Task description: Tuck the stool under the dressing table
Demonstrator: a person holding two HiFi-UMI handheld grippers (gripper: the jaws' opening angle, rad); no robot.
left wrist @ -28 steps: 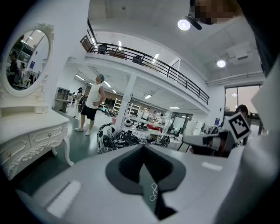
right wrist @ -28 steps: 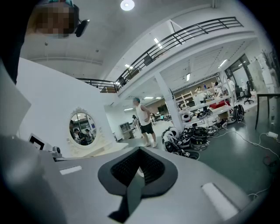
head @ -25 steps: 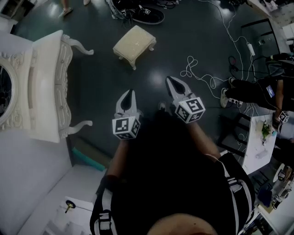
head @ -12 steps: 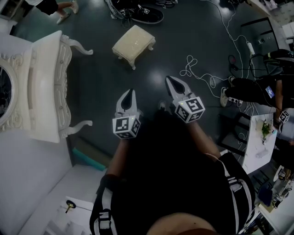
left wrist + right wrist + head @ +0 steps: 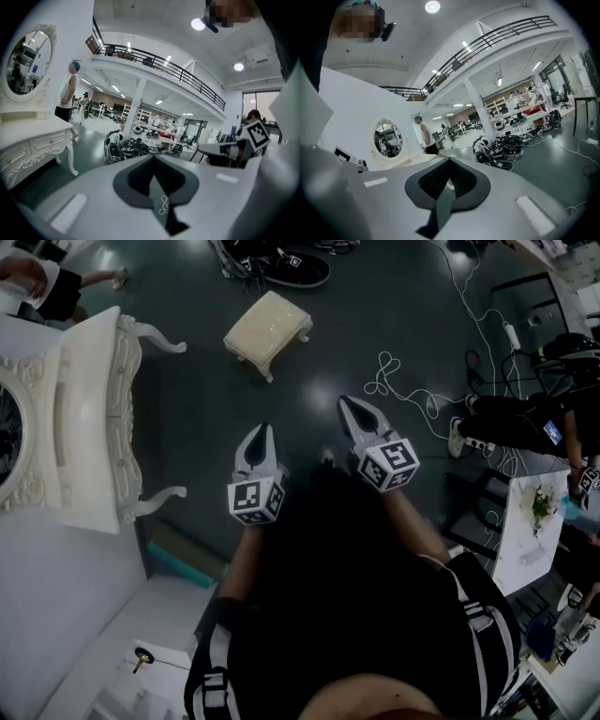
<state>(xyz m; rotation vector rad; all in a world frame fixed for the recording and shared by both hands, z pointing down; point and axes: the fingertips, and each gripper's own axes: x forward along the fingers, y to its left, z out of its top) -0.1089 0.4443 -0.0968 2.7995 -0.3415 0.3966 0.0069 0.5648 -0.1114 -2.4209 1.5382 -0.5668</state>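
- Whereabouts of the stool (image 5: 269, 332)?
- Out on the dark floor (image 5: 216, 399), near 12 o'clock in the head view. Stands on its four short legs, cream cushion up. Well apart from the dressing table (image 5: 89, 418), at roughly 2 o'clock from it. Not tucked under.
- And the dressing table itself?
- Along the 9 o'clock edge of the head view. White, with curled legs reaching toward the open floor. Carries an oval mirror (image 5: 26, 58), seen at 10 o'clock in the left gripper view above the drawer front.
- State of the left tongs (image 5: 265, 429)?
- Closed, tip against tip, with nothing between. Aimed toward 12 o'clock over bare floor, with the stool well ahead. Marker cube (image 5: 255, 500) at the rear end.
- Same for the right tongs (image 5: 345, 402)?
- Closed as well, and empty. Near the left pair, at about 2 o'clock of it. Stool at about 11 o'clock from the tips, nowhere near touching.
- Anything else around?
- White cable (image 5: 380, 381) looped on the floor at about 1 o'clock of the right tongs. Heap of dark gear (image 5: 295, 268) beyond the stool at 12 o'clock. A person (image 5: 68, 96) standing by the far end of the dressing table in the left gripper view.
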